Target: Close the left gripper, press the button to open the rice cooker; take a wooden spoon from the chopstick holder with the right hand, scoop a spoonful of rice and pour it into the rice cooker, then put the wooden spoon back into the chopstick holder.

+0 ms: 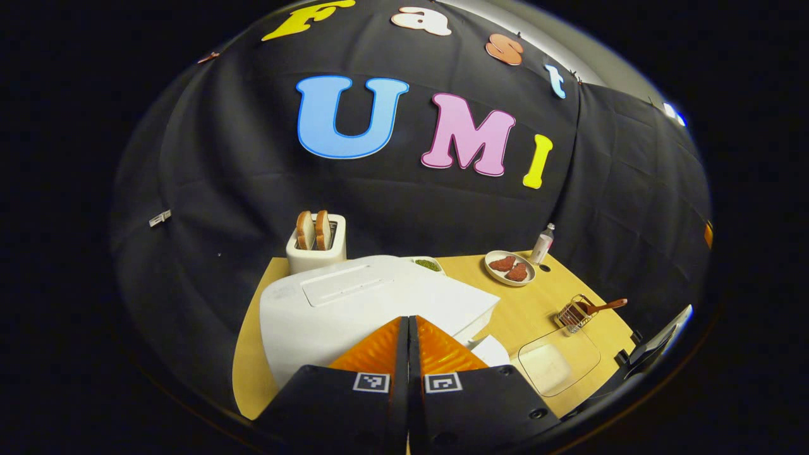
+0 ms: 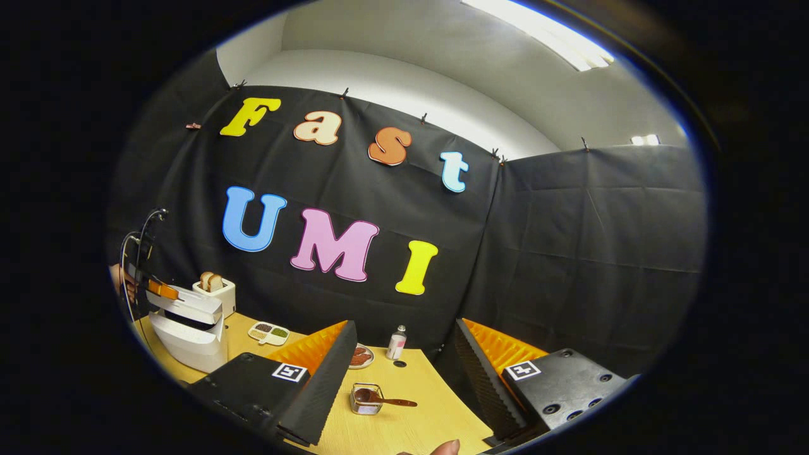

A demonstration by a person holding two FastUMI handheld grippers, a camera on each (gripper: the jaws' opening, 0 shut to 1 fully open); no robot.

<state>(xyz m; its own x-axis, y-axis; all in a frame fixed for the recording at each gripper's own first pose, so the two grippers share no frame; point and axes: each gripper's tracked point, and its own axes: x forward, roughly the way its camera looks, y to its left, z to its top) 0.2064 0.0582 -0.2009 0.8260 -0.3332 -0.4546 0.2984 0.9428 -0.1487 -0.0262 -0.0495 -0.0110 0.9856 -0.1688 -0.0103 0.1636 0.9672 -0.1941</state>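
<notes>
In the left gripper view my left gripper is shut with nothing between its fingers, its tips over the front of the white rice cooker. In the right gripper view the rice cooker stands at the far left with its lid raised a little, a dark gap under it, and the left gripper on top. The wooden spoon lies in the wire chopstick holder, handle pointing right. My right gripper is open above and before it, holding nothing. The holder and spoon sit right of the cooker.
A clear dish with rice sits near the table's front right. Behind stand a toaster with bread, a divided dish, a plate of meat and a small bottle. A fingertip shows at the bottom edge.
</notes>
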